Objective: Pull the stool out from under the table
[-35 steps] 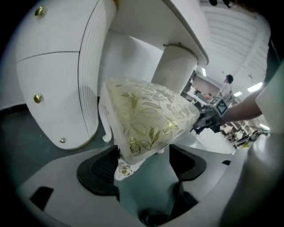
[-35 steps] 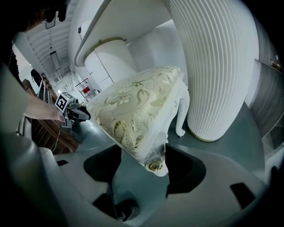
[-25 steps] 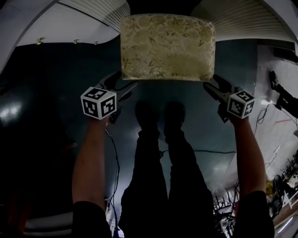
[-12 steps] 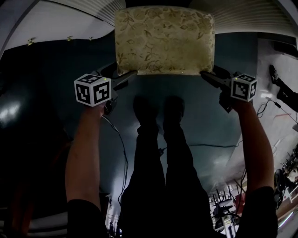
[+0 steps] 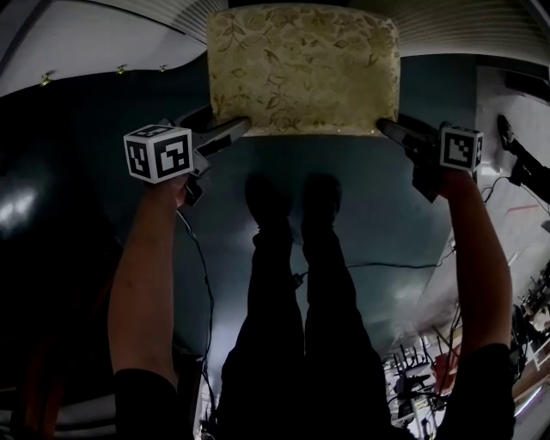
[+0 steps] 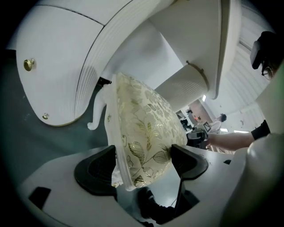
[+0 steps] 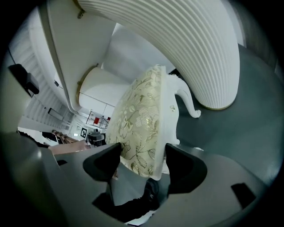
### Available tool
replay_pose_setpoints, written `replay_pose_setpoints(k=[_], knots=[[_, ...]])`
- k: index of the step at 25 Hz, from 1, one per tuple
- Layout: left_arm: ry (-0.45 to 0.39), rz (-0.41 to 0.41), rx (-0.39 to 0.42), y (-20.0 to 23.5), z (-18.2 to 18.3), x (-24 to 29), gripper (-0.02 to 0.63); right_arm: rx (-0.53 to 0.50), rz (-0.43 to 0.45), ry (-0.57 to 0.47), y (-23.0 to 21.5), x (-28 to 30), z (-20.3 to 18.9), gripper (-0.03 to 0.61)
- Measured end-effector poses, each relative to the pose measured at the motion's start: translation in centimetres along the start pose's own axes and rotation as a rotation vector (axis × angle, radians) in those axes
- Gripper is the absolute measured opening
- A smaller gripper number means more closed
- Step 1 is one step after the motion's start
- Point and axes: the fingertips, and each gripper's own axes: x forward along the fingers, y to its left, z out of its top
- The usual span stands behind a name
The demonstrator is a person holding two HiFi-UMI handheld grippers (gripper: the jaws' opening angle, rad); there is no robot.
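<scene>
Bottom centre of the head view, the person's dark shoes (image 5: 292,202) are planted on the teal floor (image 5: 103,129), and both arms reach up the frame. At left centre, the left hand-held gripper (image 5: 243,127) has just been opening its jaws. They stand wide apart astride the near left corner of the stool (image 5: 302,69), one over the floral cushion and one under the white frame, and I'd say they aren't clamping yet. At right centre, the right hand-held gripper (image 5: 384,127) is spread around the near right corner the same way, pads close to the seat but showing no clear squeeze. The stool sits top centre, straight ahead of both tools, with its long axis running left to right, so its near long edge faces the person and neither hand is nearer. Beyond it, its far end runs in between the ribbed pedestals of the white table (image 5: 129,26). The pull has to come straight down the frame, with both corners moving evenly.
</scene>
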Motion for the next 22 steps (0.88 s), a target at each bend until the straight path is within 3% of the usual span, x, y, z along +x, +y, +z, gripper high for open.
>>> replay_pose_setpoints(k=[8,12,16,22], knots=[[0.015,0.036,-0.019,0.06,-0.07,0.00,0.387,-0.050,-0.094,-0.029,-0.10,0.09,0.11,0.270],[0.084,0.048,-0.042,-0.03,-0.26,-0.07,0.387,-0.008,-0.142,0.012,-0.47,-0.11,-0.50,0.270],[0.158,0.056,-0.072,-0.24,-0.05,-0.35,0.387,-0.010,-0.138,0.042,-0.27,-0.02,-0.21,0.270],[0.170,0.100,-0.146,-0.29,0.36,-0.19,0.387,0.023,-0.154,0.090,-0.10,0.04,0.34,0.270]])
